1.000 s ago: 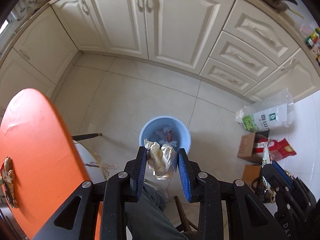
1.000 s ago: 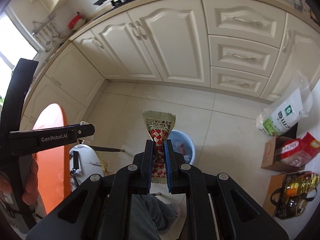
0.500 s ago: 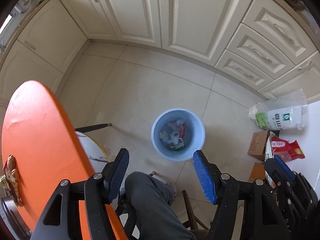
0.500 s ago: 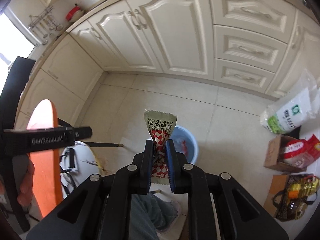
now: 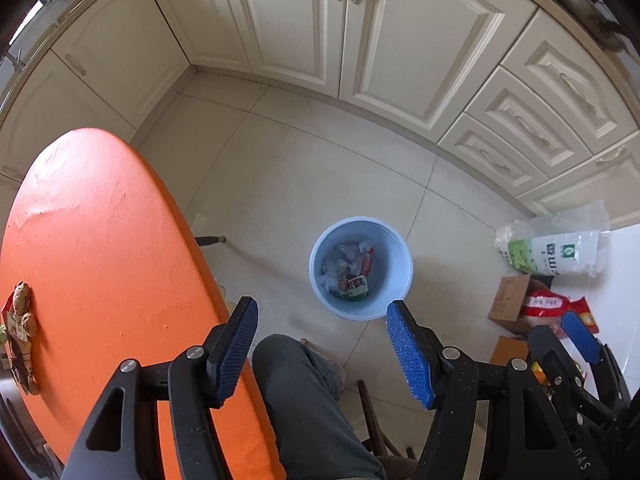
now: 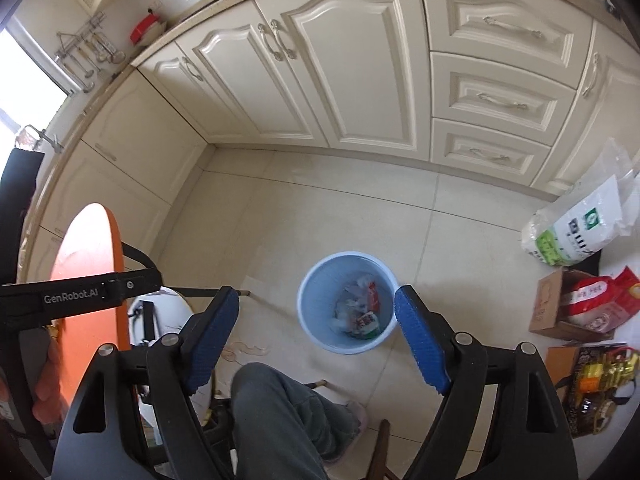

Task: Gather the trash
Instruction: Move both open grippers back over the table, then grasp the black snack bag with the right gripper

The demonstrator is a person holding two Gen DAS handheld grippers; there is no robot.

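A light blue trash bin [image 5: 394, 252] stands on the tiled floor and holds crumpled paper and snack wrappers [image 5: 352, 276]. It also shows in the right wrist view [image 6: 316, 284], with the red-checked wrapper [image 6: 364, 322] lying inside. My left gripper [image 5: 322, 320] is open and empty, held high above the floor just in front of the bin. My right gripper [image 6: 316, 308] is open and empty, its jaws framing the bin from above. More trash [image 5: 18, 332] lies at the left edge of the orange table [image 5: 100, 260].
Cream kitchen cabinets [image 5: 360, 32] line the far wall. A white rice bag [image 5: 552, 248], a cardboard box with red packets [image 5: 532, 308] and a bag of bottles [image 6: 596, 380] sit on the floor at right. The person's grey-trousered knee [image 5: 296, 392] is below the grippers.
My left gripper opened and dropped the crumpled paper into the bin, then moved back. My right gripper opened and released the red-checked wrapper, which now lies in the bin.
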